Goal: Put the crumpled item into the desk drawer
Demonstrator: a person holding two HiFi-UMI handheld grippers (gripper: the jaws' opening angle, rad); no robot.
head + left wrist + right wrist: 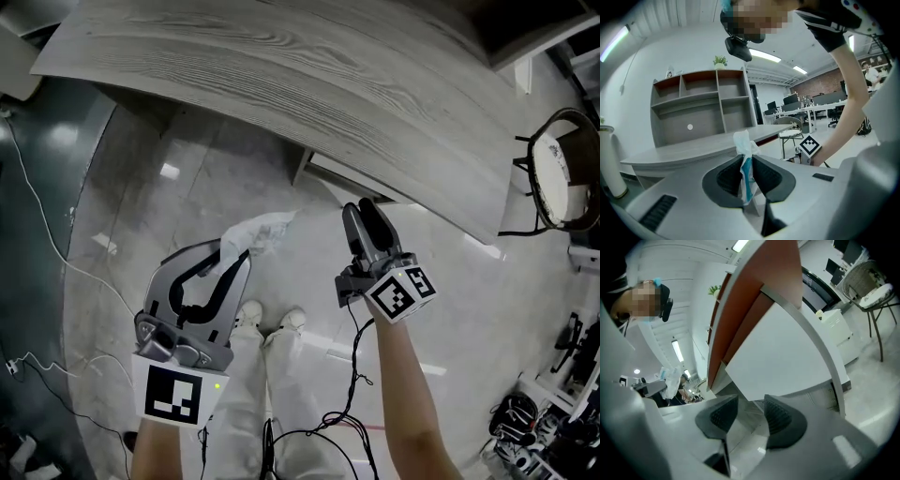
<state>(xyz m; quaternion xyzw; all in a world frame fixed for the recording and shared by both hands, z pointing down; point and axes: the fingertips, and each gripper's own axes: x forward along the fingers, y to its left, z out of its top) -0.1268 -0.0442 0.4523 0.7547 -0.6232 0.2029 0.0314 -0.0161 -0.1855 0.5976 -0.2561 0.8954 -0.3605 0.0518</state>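
Observation:
My left gripper (234, 255) is shut on the crumpled item (264, 229), a white wad with a blue-green streak that sticks up between the pads (743, 145). It hangs over the floor in front of the grey wooden desk (281, 66). Beside it on the right, my right gripper (367, 214) points at the desk's underside. Its jaws (751, 416) stand open with nothing between them. Just beyond them is the white drawer front (783, 352), under the reddish-brown underside of the desk. In the head view the drawer (349, 176) shows only as a pale strip below the desk edge.
A round-seated chair (559, 178) stands past the desk's right end. Cables (56, 262) trail over the glossy floor on the left. The person's white shoes (272, 321) are between the grippers. An open shelf unit (701, 105) rises behind the desk.

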